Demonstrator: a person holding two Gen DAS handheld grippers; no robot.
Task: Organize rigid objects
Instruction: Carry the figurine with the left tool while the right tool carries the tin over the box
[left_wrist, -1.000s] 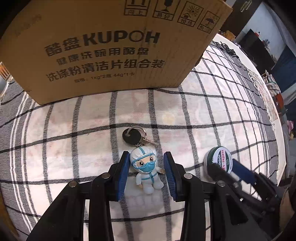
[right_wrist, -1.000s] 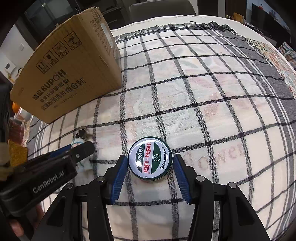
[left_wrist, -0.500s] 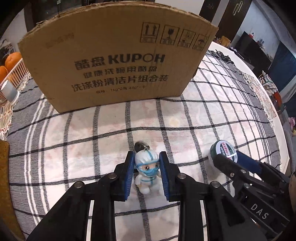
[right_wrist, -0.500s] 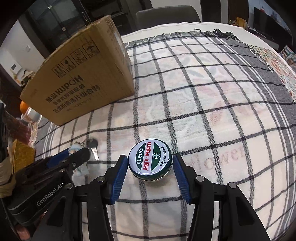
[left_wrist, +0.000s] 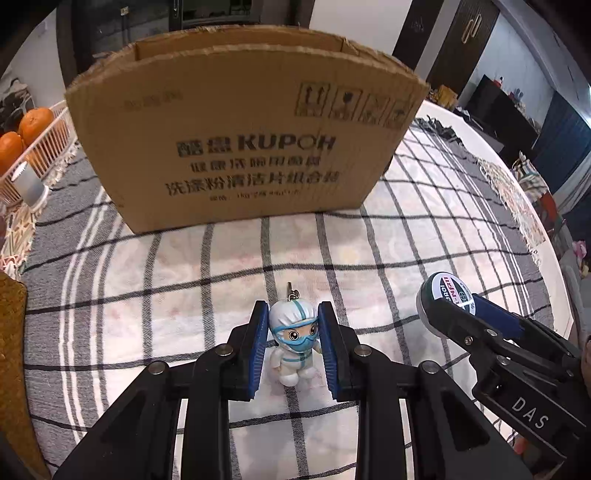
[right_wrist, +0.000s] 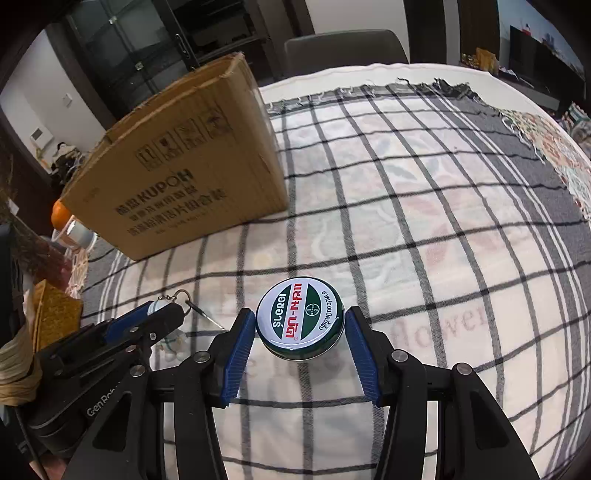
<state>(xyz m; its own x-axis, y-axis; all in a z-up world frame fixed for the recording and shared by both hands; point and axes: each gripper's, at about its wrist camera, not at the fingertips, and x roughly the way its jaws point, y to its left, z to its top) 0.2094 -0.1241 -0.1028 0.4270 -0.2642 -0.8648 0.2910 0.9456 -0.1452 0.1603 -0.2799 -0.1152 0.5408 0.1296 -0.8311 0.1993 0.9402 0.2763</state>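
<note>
Above checked cloth (left_wrist: 369, 236), L tongs (left_wrist: 293, 325) pinch figurine (left_wrist: 294, 339) (keyring attached), R tongs (right_wrist: 300, 325) clamp tin (right_wrist: 300, 324).

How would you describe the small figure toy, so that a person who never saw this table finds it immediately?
Start at the big cardboard box on the checked tablecloth. In front of it, the left gripper is shut on the figure toy, lifted above the cloth. Unlike the round green tin in the right gripper, it is a white-suited doll with a blue mask and a keychain.

"KUPOH" on cardboard box (left_wrist: 243, 147); "DAS" on right gripper (left_wrist: 461, 310).
</note>
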